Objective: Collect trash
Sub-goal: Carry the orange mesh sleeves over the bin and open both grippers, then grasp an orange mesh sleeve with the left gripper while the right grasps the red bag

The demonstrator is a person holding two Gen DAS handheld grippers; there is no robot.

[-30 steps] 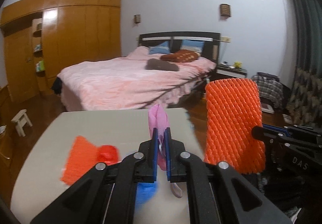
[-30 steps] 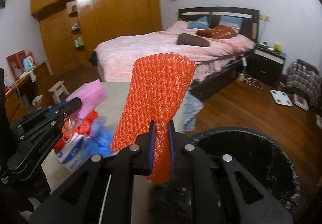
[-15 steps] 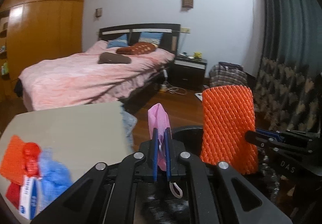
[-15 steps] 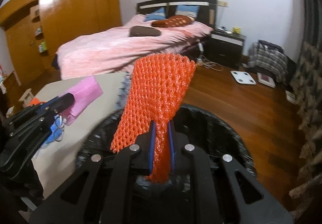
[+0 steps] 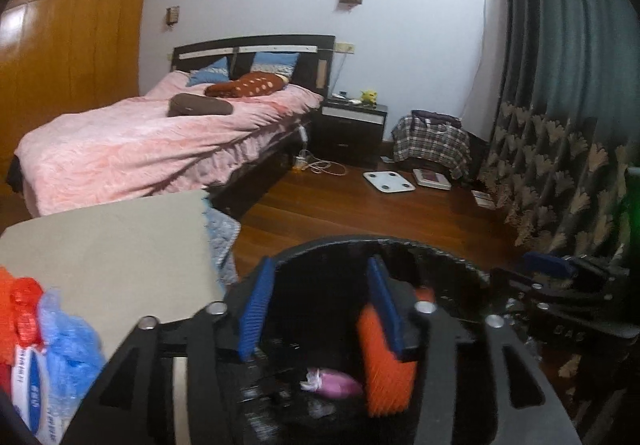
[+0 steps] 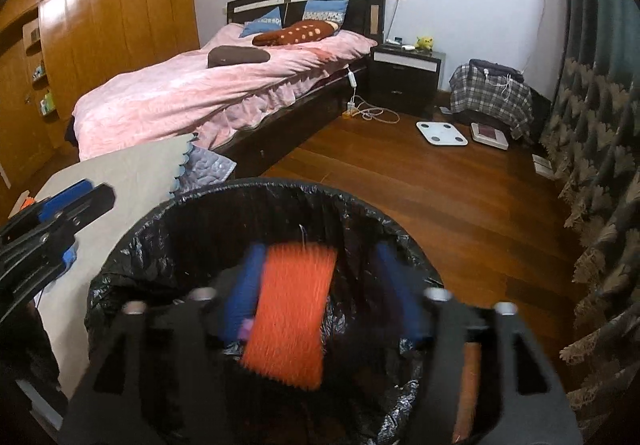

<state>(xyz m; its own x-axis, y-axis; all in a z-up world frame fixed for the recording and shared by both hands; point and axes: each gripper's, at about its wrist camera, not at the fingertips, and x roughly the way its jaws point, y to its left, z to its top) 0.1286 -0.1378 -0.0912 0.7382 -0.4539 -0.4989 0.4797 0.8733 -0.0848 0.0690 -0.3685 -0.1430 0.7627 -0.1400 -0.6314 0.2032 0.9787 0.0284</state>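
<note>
Both grippers are open above a black bin lined with a black bag. My left gripper is empty; a pink scrap lies in the bin below it. The orange foam net is blurred, falling between the open fingers of my right gripper into the bin. The net also shows in the left wrist view. More trash sits on the beige table at left: an orange net and a blue plastic bag.
A bed with pink cover stands behind the table. A nightstand, a plaid bag and a white scale are on the wooden floor. Patterned curtains hang at right.
Both grippers opened over the bin. The pink scrap dropped from the left gripper into the bin, and the orange net left the right gripper and is falling in.
</note>
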